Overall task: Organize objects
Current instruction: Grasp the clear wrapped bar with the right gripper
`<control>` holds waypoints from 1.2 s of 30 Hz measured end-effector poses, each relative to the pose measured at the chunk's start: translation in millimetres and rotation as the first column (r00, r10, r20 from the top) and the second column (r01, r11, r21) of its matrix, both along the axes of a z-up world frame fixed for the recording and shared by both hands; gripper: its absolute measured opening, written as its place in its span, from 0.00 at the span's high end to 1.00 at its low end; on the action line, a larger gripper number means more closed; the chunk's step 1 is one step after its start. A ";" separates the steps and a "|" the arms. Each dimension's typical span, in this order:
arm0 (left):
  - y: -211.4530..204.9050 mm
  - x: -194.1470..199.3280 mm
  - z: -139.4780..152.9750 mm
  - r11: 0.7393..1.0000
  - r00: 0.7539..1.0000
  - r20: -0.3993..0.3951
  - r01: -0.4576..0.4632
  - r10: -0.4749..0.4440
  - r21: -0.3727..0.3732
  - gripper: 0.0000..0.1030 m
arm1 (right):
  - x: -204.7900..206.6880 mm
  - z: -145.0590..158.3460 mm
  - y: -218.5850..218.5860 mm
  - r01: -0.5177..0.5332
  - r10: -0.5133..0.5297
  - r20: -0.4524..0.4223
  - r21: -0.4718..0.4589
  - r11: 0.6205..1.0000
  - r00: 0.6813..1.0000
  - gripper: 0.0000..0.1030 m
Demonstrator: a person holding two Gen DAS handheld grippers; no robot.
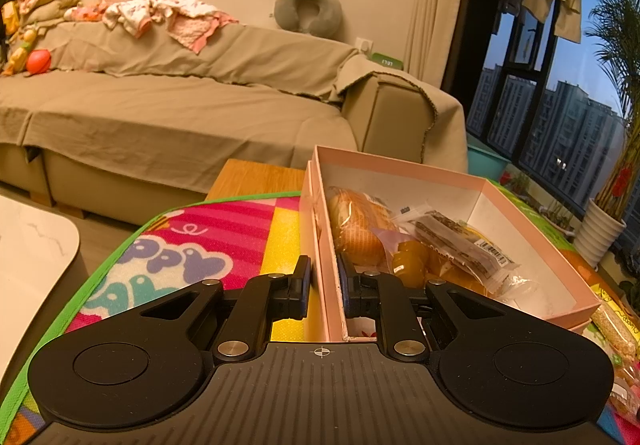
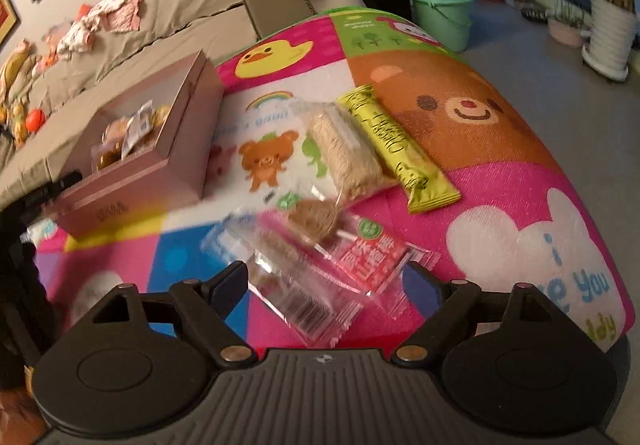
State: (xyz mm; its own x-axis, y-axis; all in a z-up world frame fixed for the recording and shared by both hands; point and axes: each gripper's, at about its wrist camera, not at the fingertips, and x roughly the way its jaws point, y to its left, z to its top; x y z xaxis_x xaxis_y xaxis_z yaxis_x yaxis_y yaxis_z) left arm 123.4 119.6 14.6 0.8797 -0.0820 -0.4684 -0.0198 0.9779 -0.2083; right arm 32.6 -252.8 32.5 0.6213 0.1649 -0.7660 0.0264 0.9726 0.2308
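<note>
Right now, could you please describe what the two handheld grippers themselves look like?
Both look alike: the left gripper and right gripper are matte black, with a ribbed base bearing a small crosshair mark, two round discs at the sides, silver rivets on angular link arms, and blue-faced finger pads. No cables or sleeves show.

Pink box (image 1: 520,213), yellow-green wrapper (image 2: 394,149)

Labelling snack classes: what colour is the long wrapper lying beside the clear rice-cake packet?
Yellow-green long wrapper with dark lettering; right wrist view shows it best.
</note>
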 end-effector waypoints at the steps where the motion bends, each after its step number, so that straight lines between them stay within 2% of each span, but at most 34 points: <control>1: 0.0 0.0 0.0 1.000 1.000 0.000 0.000 0.000 0.000 0.84 | -3.3 -2.0 4.5 -0.011 0.011 0.007 -0.003 1.000 1.000 0.08; 4: 0.0 0.0 0.0 1.000 1.000 0.000 0.000 0.000 0.000 0.84 | -10.0 -4.3 17.0 -0.045 0.045 0.014 0.026 0.999 0.999 0.00; 8: 0.1 0.0 0.0 1.000 1.000 0.000 0.000 0.000 0.000 0.84 | -18.1 -4.7 40.7 -0.127 0.127 0.024 0.013 0.992 0.992 0.00; 11: 0.1 0.0 0.0 1.000 1.000 0.000 0.000 0.000 0.000 0.84 | -22.8 -6.5 51.0 -0.170 0.169 0.023 0.038 0.985 0.985 0.00; 21: 0.2 -0.1 -0.1 1.000 1.000 0.000 0.000 0.000 0.000 0.84 | -32.4 -11.6 41.9 -0.126 0.116 0.095 0.102 0.987 0.989 0.00; 23: 0.2 -0.1 0.0 1.000 1.000 0.000 0.000 0.000 0.000 0.84 | -33.9 -11.9 46.6 -0.148 0.141 0.101 0.066 0.987 0.985 0.00; 26: 0.1 -0.2 -0.3 1.000 1.000 0.001 0.000 0.000 -0.001 0.84 | -37.4 -14.1 60.8 -0.174 0.177 0.113 -0.037 0.984 0.978 0.00; 29: 0.3 -0.1 -0.1 1.000 1.000 0.000 0.000 0.000 0.000 0.84 | -38.5 -15.5 74.2 -0.233 0.249 0.113 -0.142 0.962 0.962 0.00; 34: 0.3 -0.1 -0.1 1.000 1.000 0.000 0.000 0.000 -0.001 0.84 | -32.8 -2.3 79.5 -0.253 0.283 0.160 -0.184 0.950 0.946 0.01; 36: 0.3 -0.1 -0.2 1.000 1.000 0.000 0.000 0.000 0.000 0.84 | -24.8 2.2 81.3 -0.234 0.270 0.173 -0.203 0.951 0.947 0.07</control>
State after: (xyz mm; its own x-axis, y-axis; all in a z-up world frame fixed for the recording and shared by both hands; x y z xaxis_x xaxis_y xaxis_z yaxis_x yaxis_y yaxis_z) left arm 123.4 119.8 14.4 0.8799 -0.0824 -0.4680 -0.0194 0.9778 -0.2087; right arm 7.9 -171.5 34.7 0.7179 0.2082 -0.6643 -0.2532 0.9670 0.0294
